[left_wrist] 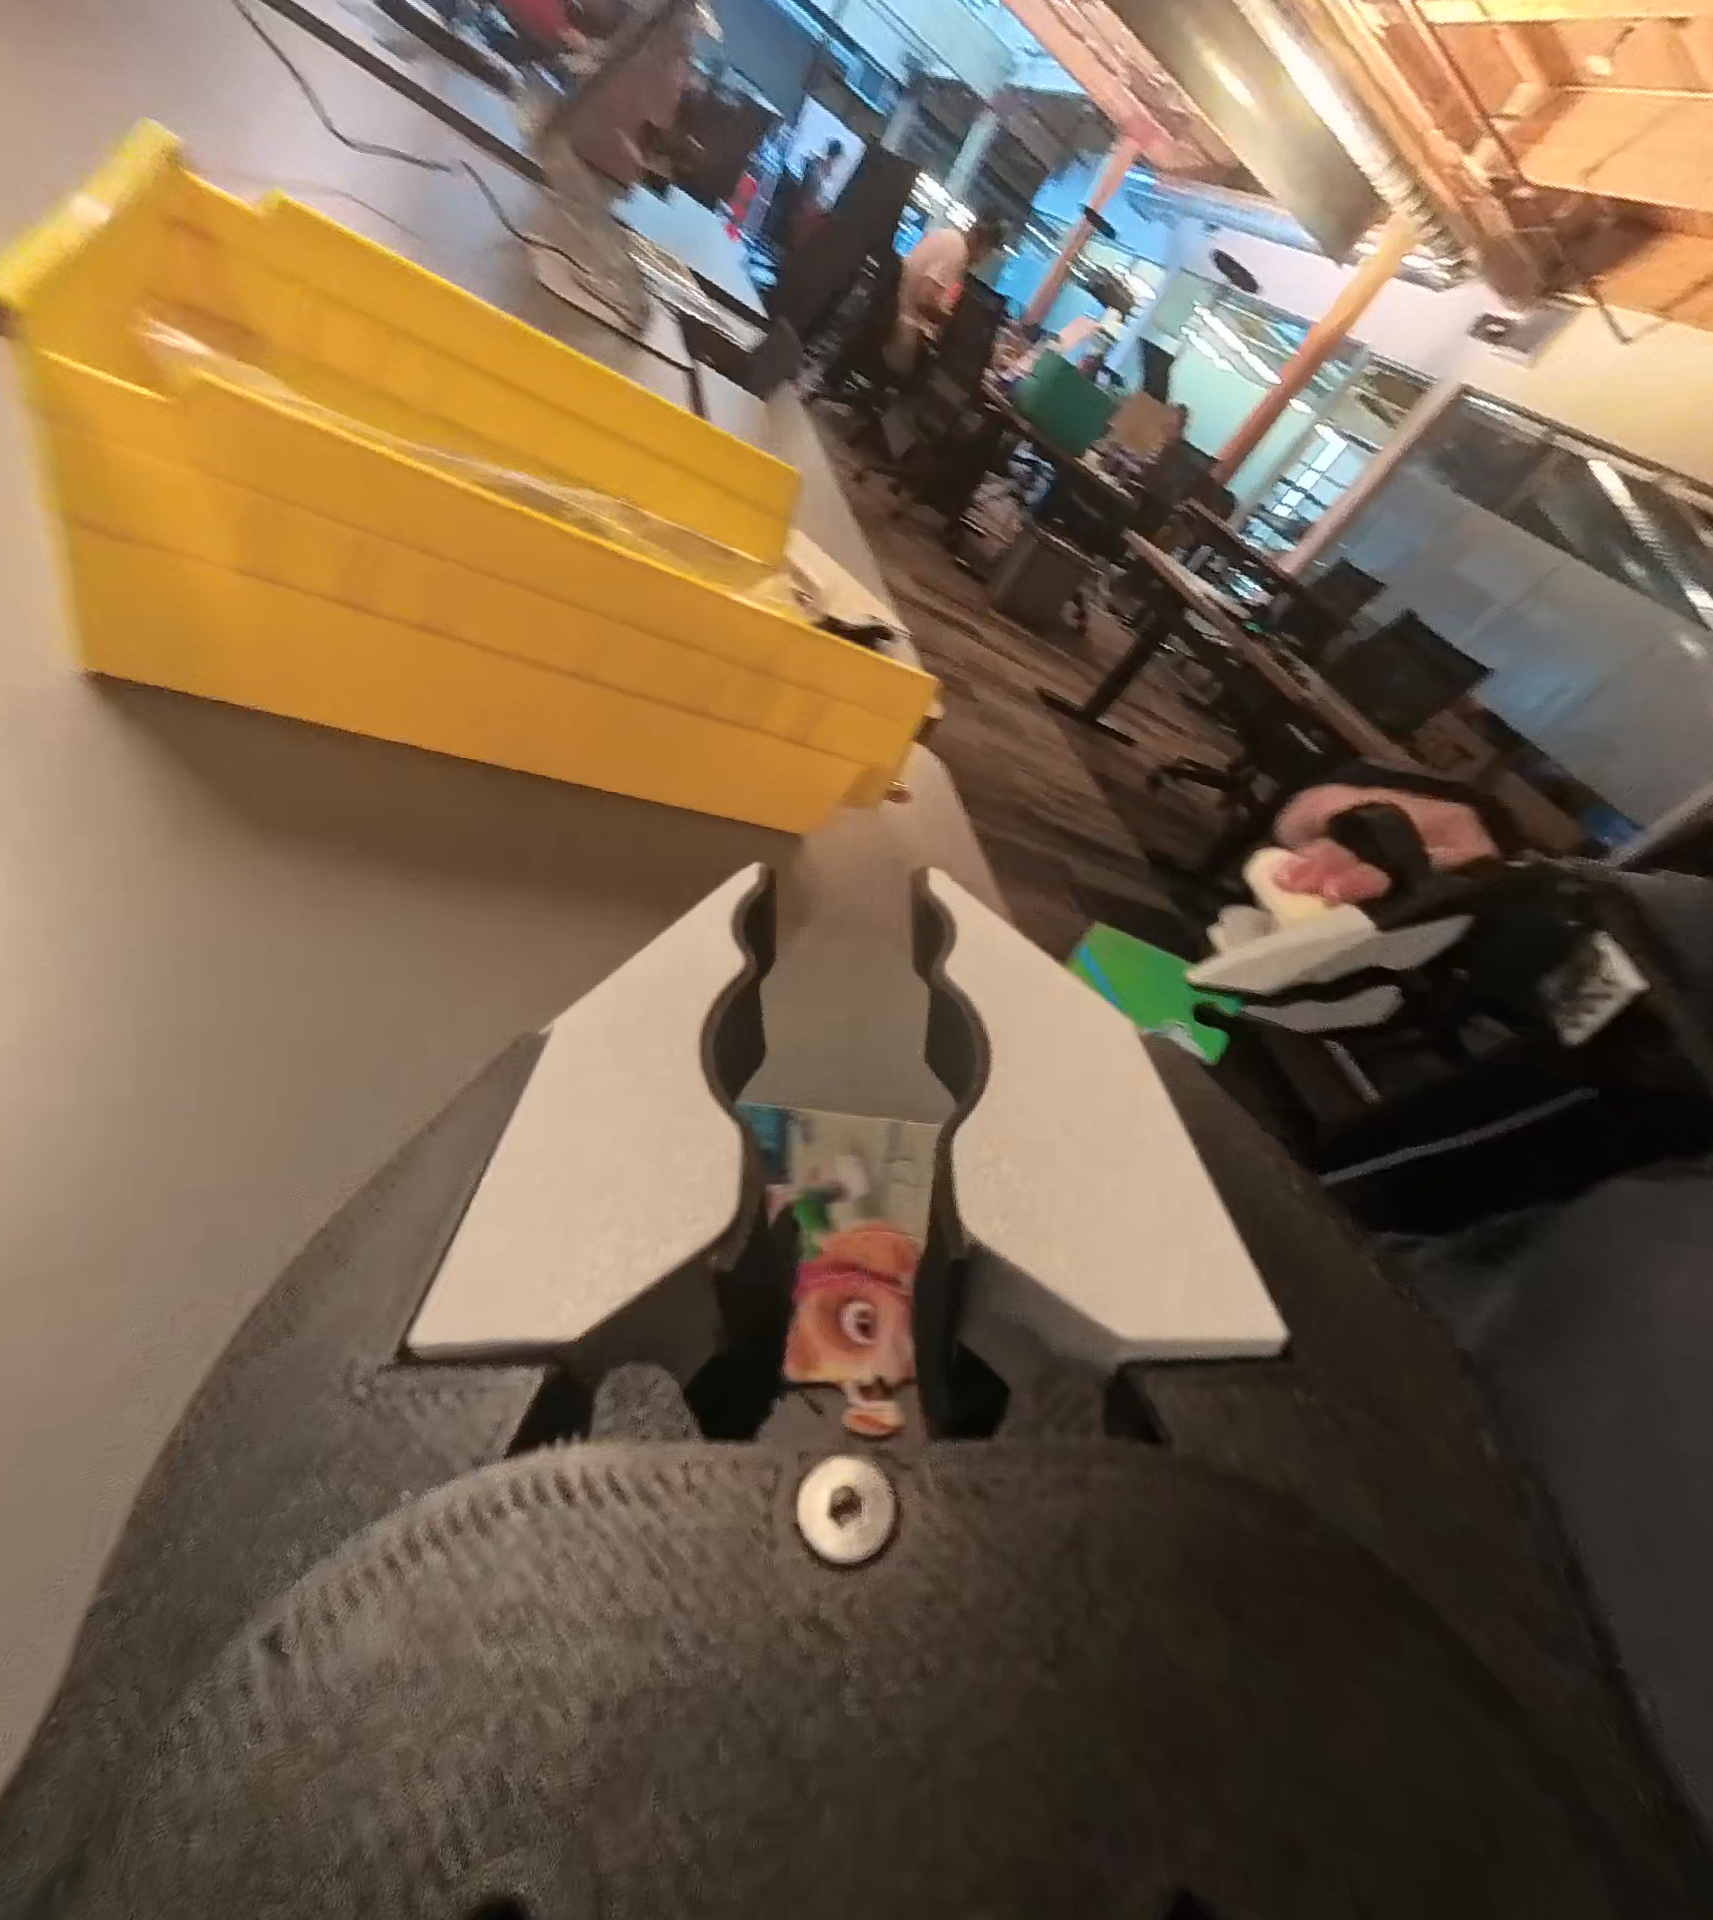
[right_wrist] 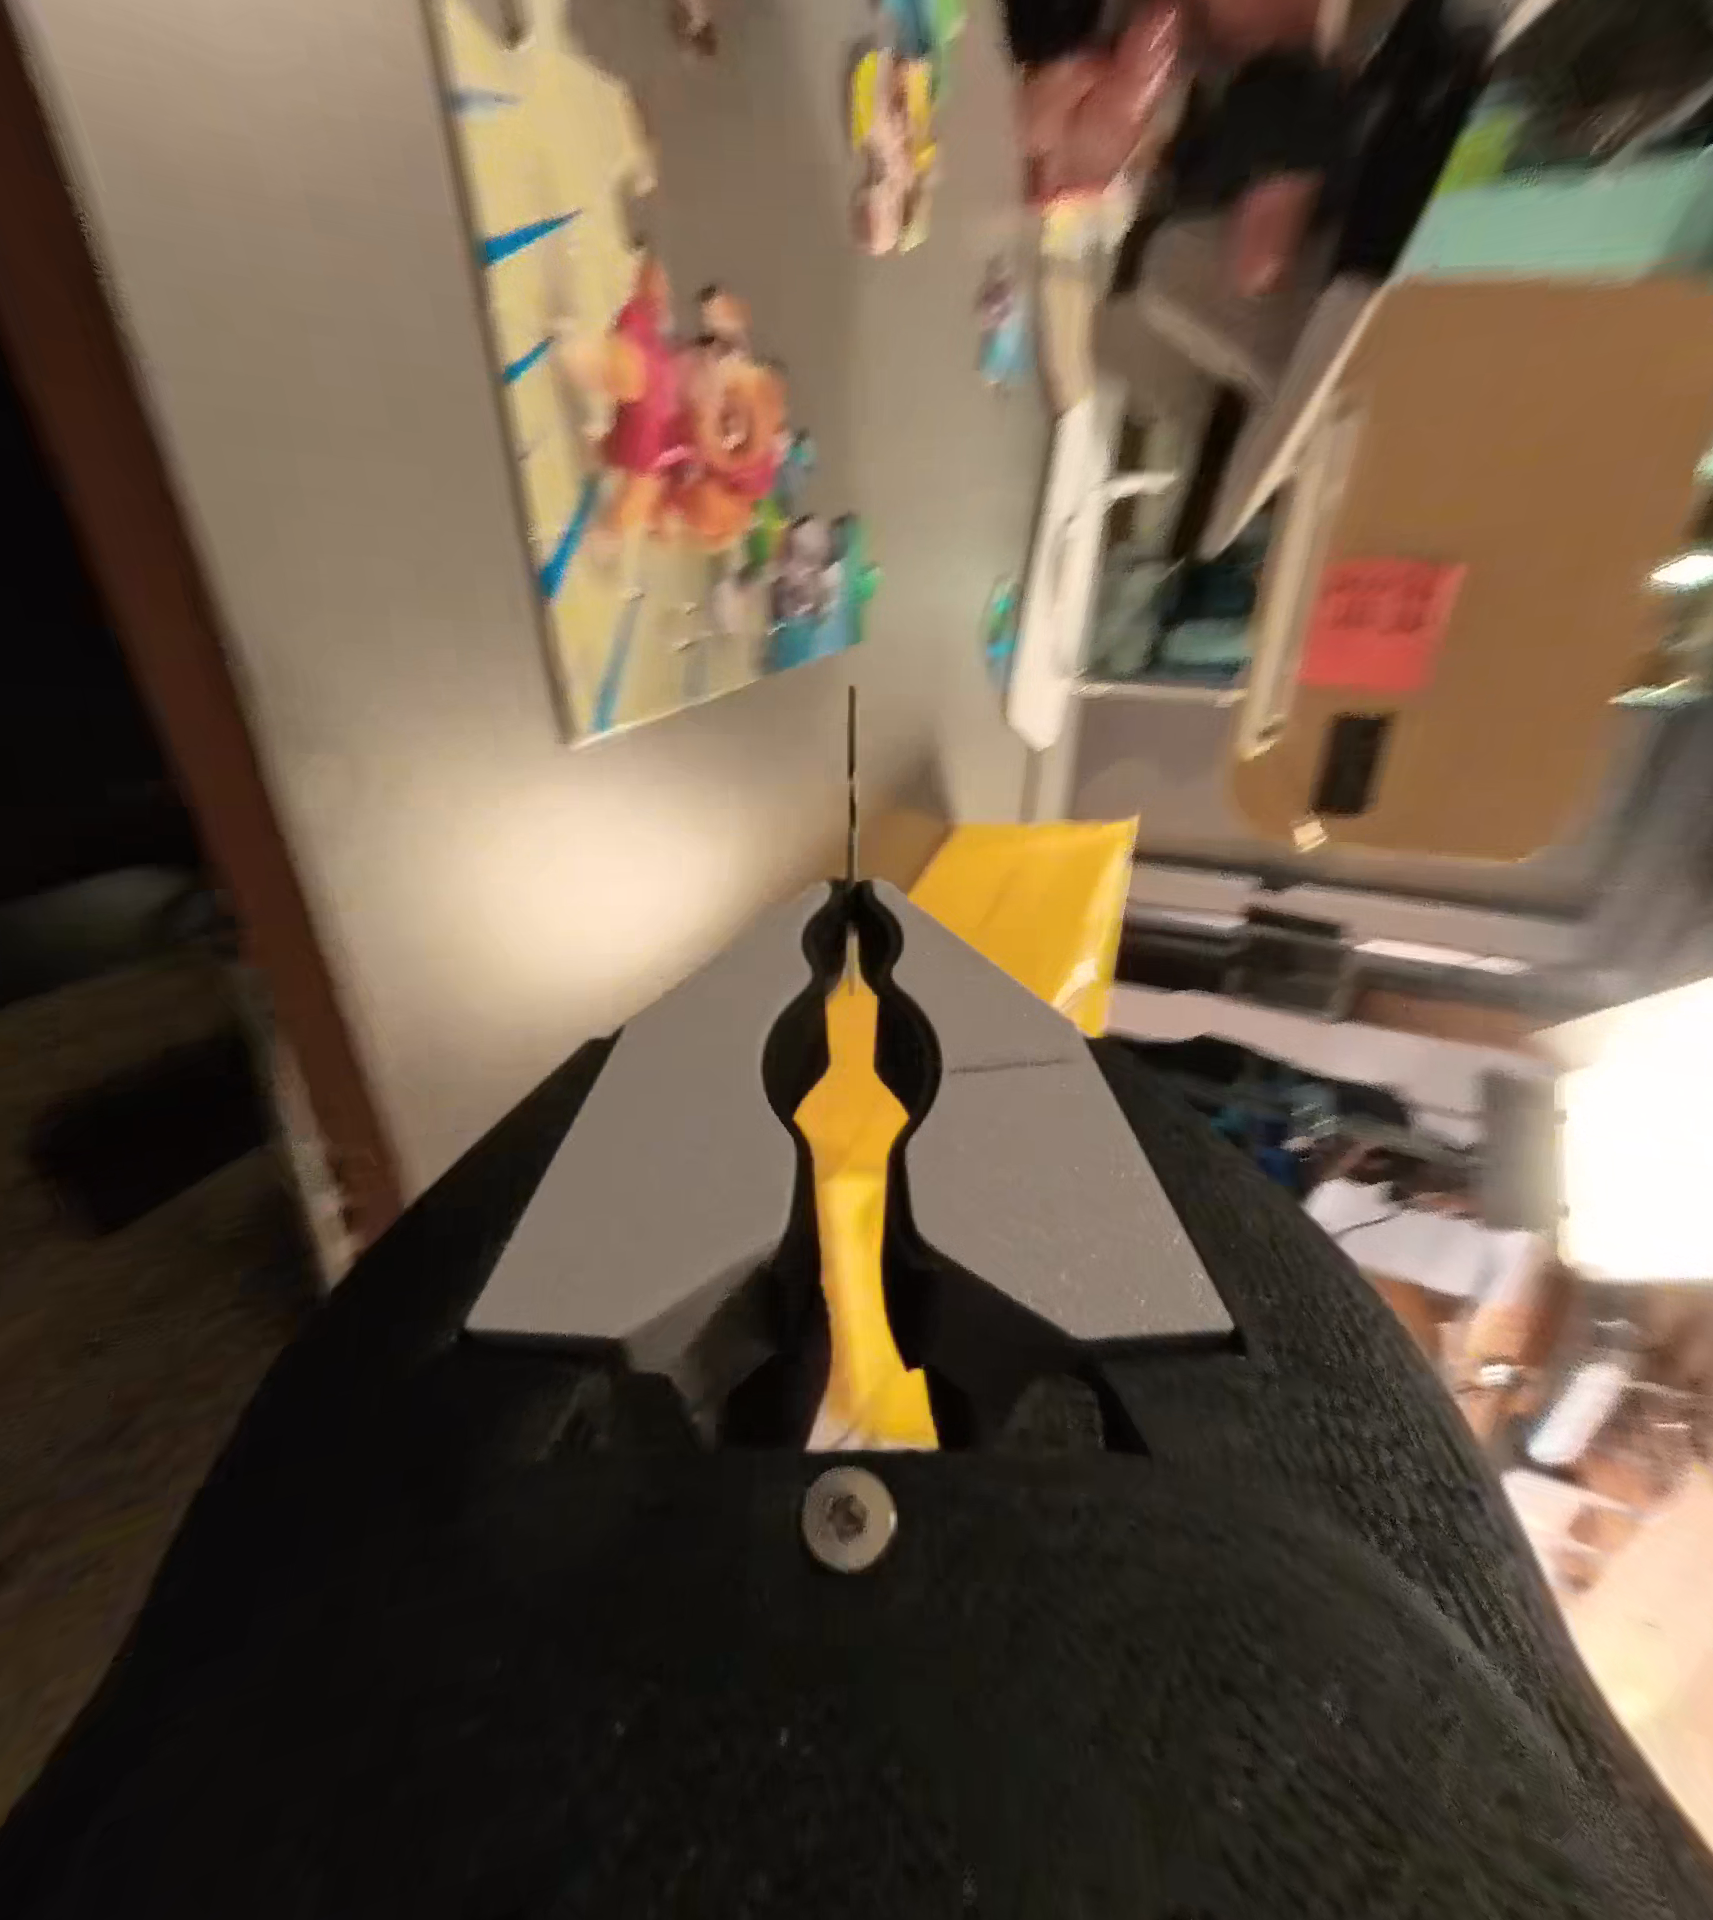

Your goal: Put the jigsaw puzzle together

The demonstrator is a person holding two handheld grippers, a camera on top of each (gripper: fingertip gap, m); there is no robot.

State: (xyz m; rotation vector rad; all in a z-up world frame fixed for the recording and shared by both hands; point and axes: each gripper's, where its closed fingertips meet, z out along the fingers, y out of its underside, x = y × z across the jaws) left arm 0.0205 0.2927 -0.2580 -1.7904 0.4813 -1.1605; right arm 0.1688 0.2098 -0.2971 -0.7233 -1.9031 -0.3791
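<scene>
My left gripper point(left_wrist: 844, 883) hangs tilted over the grey table point(left_wrist: 208, 935), jaws apart, with nothing between the fingertips. A colourful puzzle piece point(left_wrist: 857, 1278) with an orange cartoon figure shows through the gap near the finger bases, and the tips do not press on it. My right gripper point(right_wrist: 852, 894) is shut on a thin puzzle piece point(right_wrist: 851, 790) seen edge-on. The left wrist view shows that gripper point(left_wrist: 1216, 982) pinching a green piece point(left_wrist: 1138, 977) at the table's edge. The partly built puzzle point(right_wrist: 644, 416) lies farther along the table.
Stacked yellow bins point(left_wrist: 416, 582) stand on the table ahead of the left gripper; they also show in the right wrist view point(right_wrist: 1039, 904). Loose puzzle pieces point(right_wrist: 893, 156) lie beyond the puzzle. The table's brown edge point(right_wrist: 104, 520) runs along the left. Office desks and chairs point(left_wrist: 1195, 520) fill the background. Spacing between my two grippers at the tips: around 20 cm.
</scene>
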